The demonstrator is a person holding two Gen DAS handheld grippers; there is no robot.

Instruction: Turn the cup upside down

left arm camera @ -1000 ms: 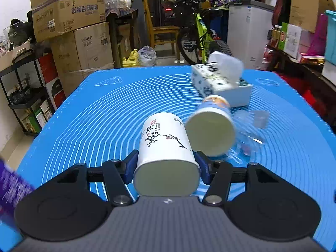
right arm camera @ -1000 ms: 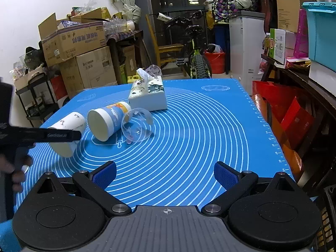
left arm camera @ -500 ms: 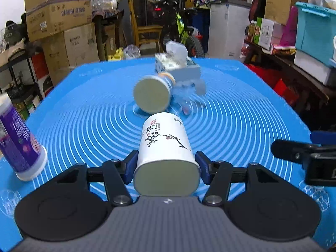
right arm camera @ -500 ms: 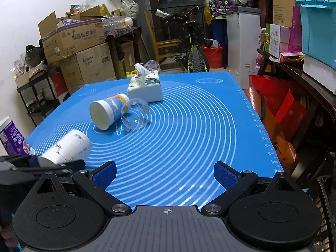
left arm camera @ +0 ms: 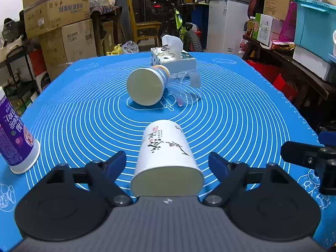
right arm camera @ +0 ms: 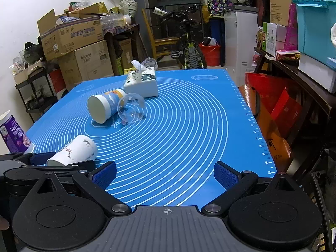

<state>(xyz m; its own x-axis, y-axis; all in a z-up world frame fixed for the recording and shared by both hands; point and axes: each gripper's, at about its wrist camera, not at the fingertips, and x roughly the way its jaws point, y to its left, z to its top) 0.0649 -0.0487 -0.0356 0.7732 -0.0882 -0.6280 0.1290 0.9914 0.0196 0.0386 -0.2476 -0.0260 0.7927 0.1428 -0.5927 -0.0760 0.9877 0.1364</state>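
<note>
A white paper cup with ink-painting print (left arm camera: 166, 157) lies on its side on the blue mat, its base toward my left wrist camera; it also shows in the right wrist view (right arm camera: 73, 153). My left gripper (left arm camera: 168, 163) is open around it, with both blue pads apart from its sides. My right gripper (right arm camera: 166, 173) is open and empty near the mat's front edge, to the right of the left one.
A blue-and-white paper cup (left arm camera: 147, 86) and a clear plastic cup (left arm camera: 187, 88) lie on their sides mid-mat, before a tissue box (left arm camera: 172, 58). A purple cup (left arm camera: 14, 142) stands upside down at the left edge. Cluttered shelves (right arm camera: 294, 84) flank the right side.
My left gripper carried the white cup back toward the front of the mat, then opened and let it go. The cup now lies on the mat. The right gripper barely moved.
</note>
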